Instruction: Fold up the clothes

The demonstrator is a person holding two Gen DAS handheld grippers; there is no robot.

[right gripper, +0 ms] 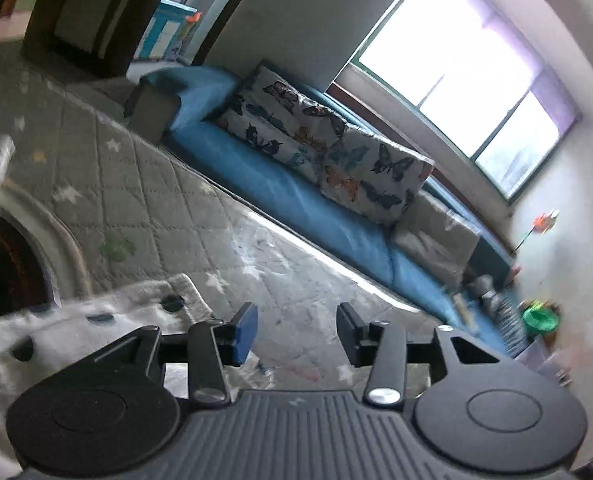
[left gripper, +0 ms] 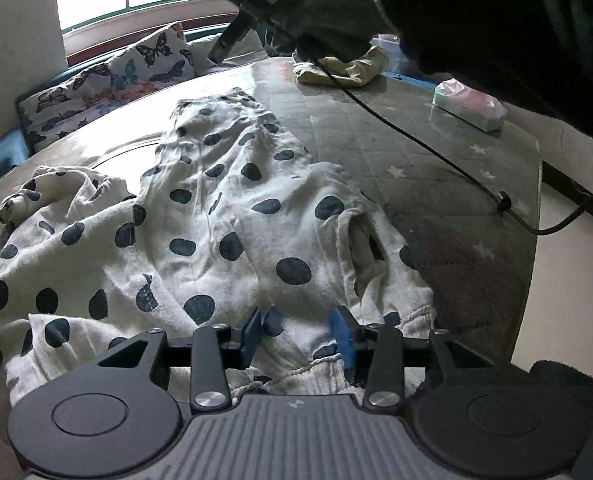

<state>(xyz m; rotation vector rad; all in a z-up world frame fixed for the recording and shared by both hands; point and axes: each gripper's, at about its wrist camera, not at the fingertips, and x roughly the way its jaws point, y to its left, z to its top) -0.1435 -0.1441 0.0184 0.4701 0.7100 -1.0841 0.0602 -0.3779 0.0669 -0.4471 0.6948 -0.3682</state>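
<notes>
My left tool (left gripper: 301, 334) sits low over the near hem of the polka-dot garment (left gripper: 216, 216), its blue pads spread wide with cloth lying between them but not yet pinched, so I hold nothing there. My right tool (right gripper: 294, 330) is lifted and tilted, jaws well apart and empty, with only a corner of the same garment to its left. The garment lies crumpled on the worktop (left gripper: 436, 184) directly ahead of my left tool, its long axis running away from that tool, one end beside the drawstring hem. I judge the risks as closing on a bunched double layer, which would drag the wrinkles into the fold, and snagging the cable (left gripper: 416, 140) trailing across the worktop to the right.
</notes>
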